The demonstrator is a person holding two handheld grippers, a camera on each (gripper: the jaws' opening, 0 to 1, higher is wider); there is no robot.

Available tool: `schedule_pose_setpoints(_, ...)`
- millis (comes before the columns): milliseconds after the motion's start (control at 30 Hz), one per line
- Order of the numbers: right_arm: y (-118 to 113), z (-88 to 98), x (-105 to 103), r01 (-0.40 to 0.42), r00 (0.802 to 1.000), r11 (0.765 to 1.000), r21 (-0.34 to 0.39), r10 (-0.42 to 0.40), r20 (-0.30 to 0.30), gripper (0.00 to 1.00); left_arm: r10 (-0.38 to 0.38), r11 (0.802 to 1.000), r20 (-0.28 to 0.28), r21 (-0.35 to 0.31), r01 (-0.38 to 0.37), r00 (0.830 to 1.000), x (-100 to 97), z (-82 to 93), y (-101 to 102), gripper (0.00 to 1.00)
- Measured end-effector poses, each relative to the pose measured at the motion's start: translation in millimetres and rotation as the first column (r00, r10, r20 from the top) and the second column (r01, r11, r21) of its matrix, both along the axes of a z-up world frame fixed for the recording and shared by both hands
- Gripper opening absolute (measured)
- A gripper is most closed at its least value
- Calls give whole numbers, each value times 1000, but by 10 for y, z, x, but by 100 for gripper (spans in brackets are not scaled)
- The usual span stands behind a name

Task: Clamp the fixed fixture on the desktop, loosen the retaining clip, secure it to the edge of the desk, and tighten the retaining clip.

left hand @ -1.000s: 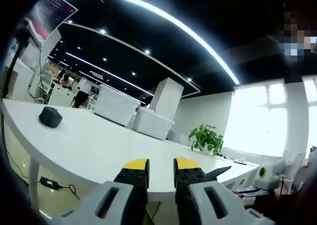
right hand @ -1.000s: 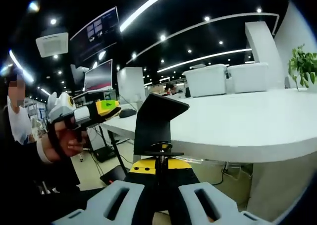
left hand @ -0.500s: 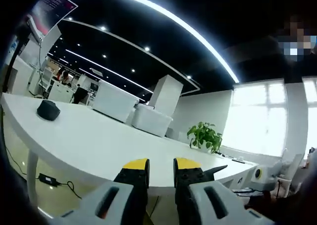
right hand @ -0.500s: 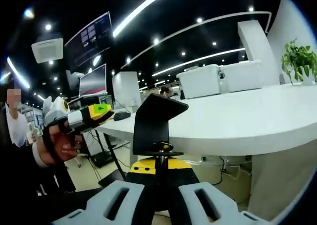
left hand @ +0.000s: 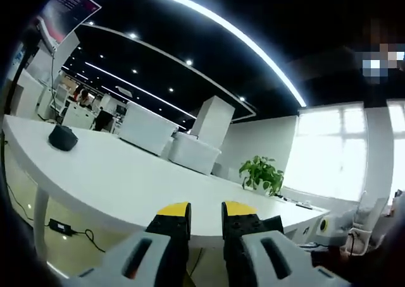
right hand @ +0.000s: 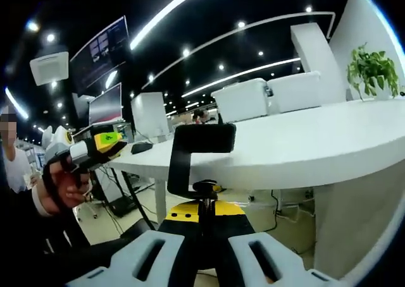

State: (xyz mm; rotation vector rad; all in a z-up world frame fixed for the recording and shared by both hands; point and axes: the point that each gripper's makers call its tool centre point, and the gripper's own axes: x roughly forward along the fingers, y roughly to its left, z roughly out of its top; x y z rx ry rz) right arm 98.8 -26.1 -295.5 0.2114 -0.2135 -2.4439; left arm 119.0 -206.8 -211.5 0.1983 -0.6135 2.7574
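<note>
The right gripper (right hand: 201, 214) pinches the black fixture (right hand: 193, 164) by its screw at the desk (right hand: 329, 145) edge — a loose grip (the left gripper (left hand: 205, 210), narrow, holds nothing) could let it twist off.

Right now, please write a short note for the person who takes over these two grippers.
Right gripper: jaws shut on the screw of the black clamp fixture, held up off the floor in front of the white desk edge.
Left gripper: holds nothing, jaws a little apart, pointing over the desk; in the right gripper view it is in the person's hand at left.
Done: fixture picked up and brought to the desk edge.
Cannot tell whether the fixture already sits over the edge.
Left: loosen the clip if needed, seat the fixture on the edge, tighten.
</note>
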Motion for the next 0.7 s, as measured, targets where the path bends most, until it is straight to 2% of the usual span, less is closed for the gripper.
schedule_pose_setpoints(133, 14, -37, -35, 11, 1000, 1000, -3, -11, 12, 2, -6, 1000, 8, 2, 6, 1000, 1, -31, 18, 19)
schedule_pose_setpoints(467, 70, -59, -58, 47, 999, 999, -19, -47, -8, 3, -17, 1000, 8, 7, 17, 1000, 19, -37, 62, 19)
schedule_pose_setpoints(700, 122, -169, -147, 71, 997, 997, -42, -70, 21, 4, -26, 1000, 13, 9, 26, 1000, 17, -67, 95, 19)
